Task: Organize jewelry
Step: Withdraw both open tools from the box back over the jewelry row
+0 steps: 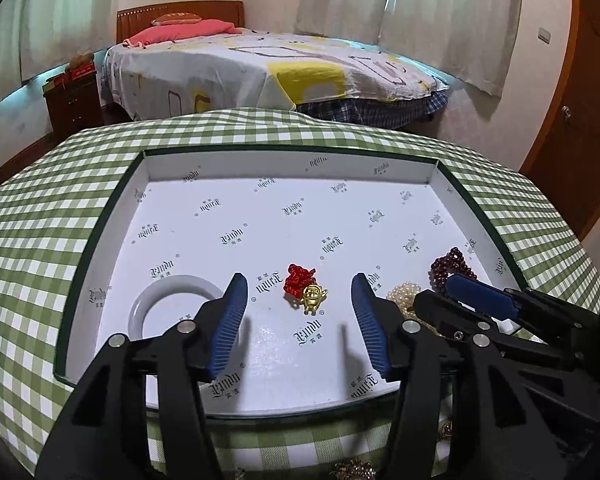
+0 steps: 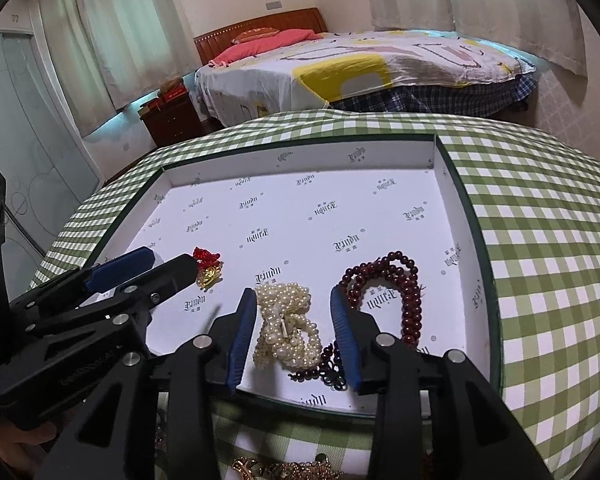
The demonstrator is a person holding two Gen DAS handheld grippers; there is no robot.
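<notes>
A desk [image 1: 28, 208] under a green-checked cloth carries a shallow white box [image 1: 284, 168] with a dark green rim, and nearly all the jewelry in view lies inside it. Toward its left side sits a white bangle [image 1: 172, 300]; toward the right, a dark red bead strand [image 2: 400, 292] curls along the wall, with a heap of pearls [image 2: 286, 328] just beside it. Smallest is the gold charm on a red knot [image 1: 306, 290], alone near the middle of the box floor. A few gold pieces [image 2: 284, 470] lie outside, on the cloth at the near edge.

The left hand-held gripper [image 1: 300, 292] hangs released over the box, its jaws well apart with nothing pressed between them — the charm lies on the floor straight ahead of the gap, clear of both blue pads. The right hand-held gripper [image 2: 294, 308] is likewise released, its jaws standing to either side of the pearl heap without squeezing it; the heap's long axis runs roughly along the fingers, away from the camera.

Both pieces look set down, so the likely next move is a fresh pick. The gold pieces on the cloth lie below and behind both fingertips, so either would have to pull back toward the person; which is nearer cannot be told
</notes>
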